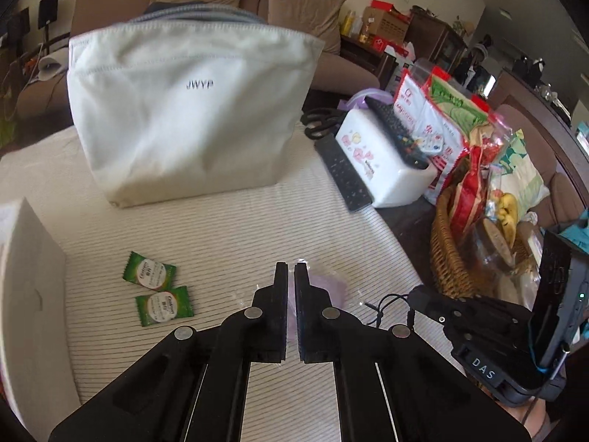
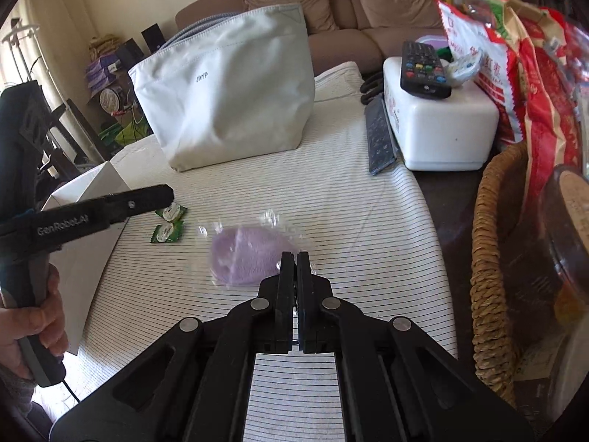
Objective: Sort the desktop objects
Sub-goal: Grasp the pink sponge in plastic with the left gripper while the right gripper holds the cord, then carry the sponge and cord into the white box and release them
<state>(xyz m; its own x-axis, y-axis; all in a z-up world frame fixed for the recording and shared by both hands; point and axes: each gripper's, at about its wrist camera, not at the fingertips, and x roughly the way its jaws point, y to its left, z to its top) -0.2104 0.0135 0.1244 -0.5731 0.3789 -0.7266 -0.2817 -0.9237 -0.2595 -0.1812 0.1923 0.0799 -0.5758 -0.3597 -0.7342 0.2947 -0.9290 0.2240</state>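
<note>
A pale grey-white fabric tote bag (image 2: pixel 228 84) stands upright at the far side of the striped cloth-covered table (image 2: pixel 368 228), apparently awaiting items, so sorting looks barely begun. The lilac sponge sealed in a clear plastic wrapper (image 2: pixel 244 258) lies flat mid-table, its long axis running from near left to far right, narrower end towards the far right. The right gripper (image 2: pixel 295 258), fingers together, pinches the wrapper's near edge. Two green foil sachets (image 1: pixel 156 287) lie unsorted, just beside each other. The left gripper (image 1: pixel 291 269) hovers, fingers nearly closed on nothing.
</note>
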